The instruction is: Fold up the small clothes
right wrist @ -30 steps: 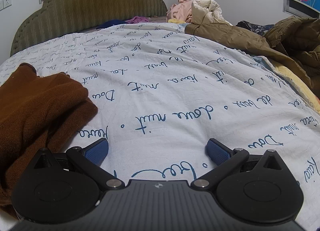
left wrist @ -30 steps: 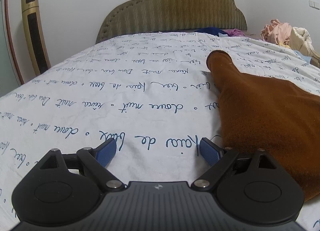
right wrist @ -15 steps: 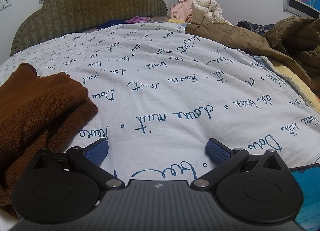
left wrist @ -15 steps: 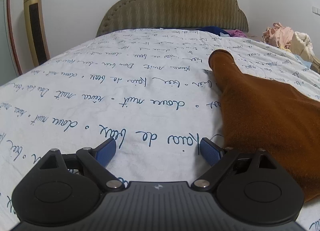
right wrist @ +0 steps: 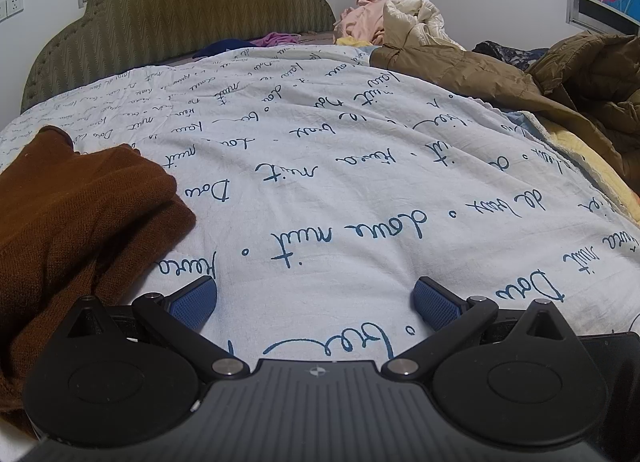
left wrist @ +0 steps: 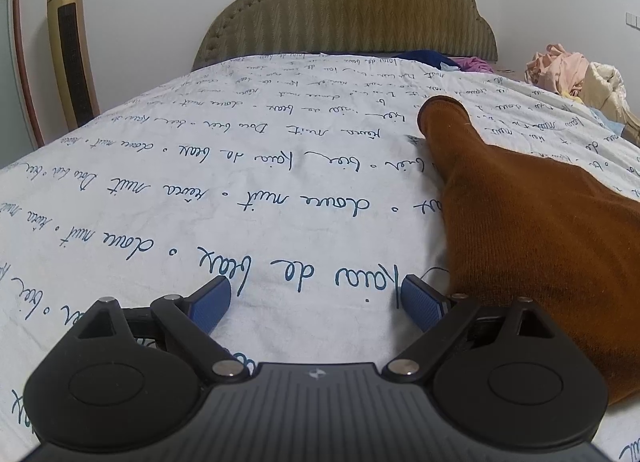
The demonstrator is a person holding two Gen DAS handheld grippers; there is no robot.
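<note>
Brown garment (left wrist: 540, 246) between spread left claw (left wrist: 316, 304) and spread right claw (right wrist: 316, 302), khaki jacket (right wrist: 500, 78) right view only

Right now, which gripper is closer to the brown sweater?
Too close to call. The left gripper has the brown sweater just off its right finger; the right gripper has it just off its left finger.

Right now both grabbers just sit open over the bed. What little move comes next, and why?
Probably the left hand-held gripper slides right onto the brown sweater's near edge. Both it and the right hand-held gripper are open and hold nothing, and the sweater lies spread on the bedsheet between them, not yet folded.
</note>
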